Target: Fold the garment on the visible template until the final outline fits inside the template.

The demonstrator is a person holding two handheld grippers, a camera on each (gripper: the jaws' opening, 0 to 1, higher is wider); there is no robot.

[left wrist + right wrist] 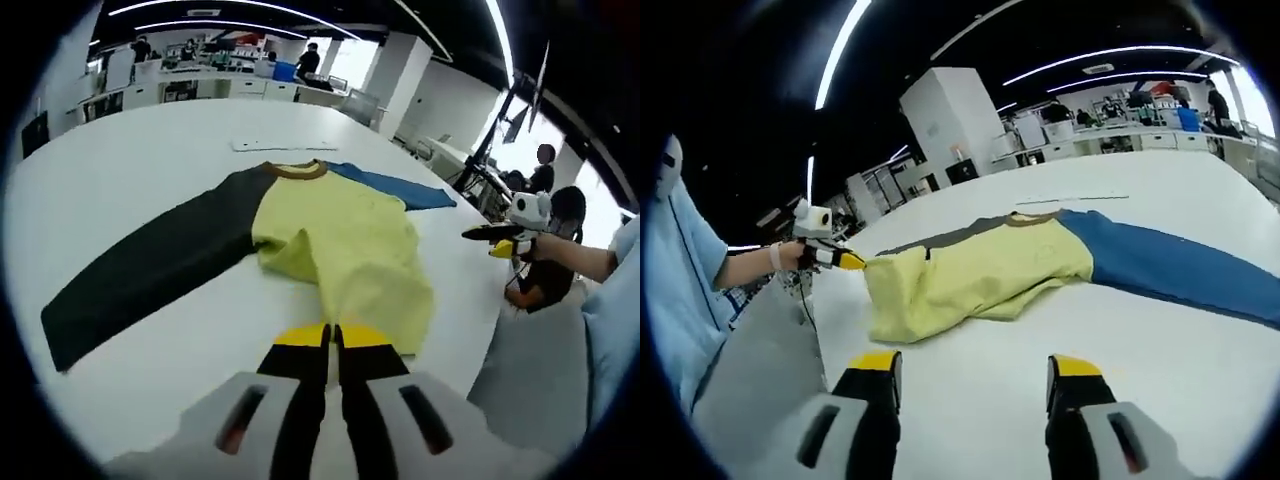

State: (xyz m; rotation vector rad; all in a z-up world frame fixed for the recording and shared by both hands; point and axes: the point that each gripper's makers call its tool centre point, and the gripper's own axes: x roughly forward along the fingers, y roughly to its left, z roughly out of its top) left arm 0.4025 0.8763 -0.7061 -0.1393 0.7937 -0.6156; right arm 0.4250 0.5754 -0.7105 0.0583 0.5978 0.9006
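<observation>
The garment lies on the white table [120, 170]: a yellow body [345, 240] with a brown collar [296, 170], a black sleeve [150, 265] spread to the left and a blue sleeve [400, 187] on the far side. The yellow body is bunched and partly folded. My left gripper [332, 335] has its yellow-tipped jaws pressed together on the yellow hem; in the right gripper view the left gripper [845, 261] meets the hem corner of the garment [970, 275]. My right gripper [975, 365] stands open above bare table, short of the garment; the blue sleeve [1180, 265] runs off to the right.
A thin pale strip [280, 145] lies on the table beyond the collar. The table edge [480, 330] runs close on the right, where a person's light-blue sleeve [612, 320] and the right gripper [497, 238] hang beside it. Desks and people fill the background.
</observation>
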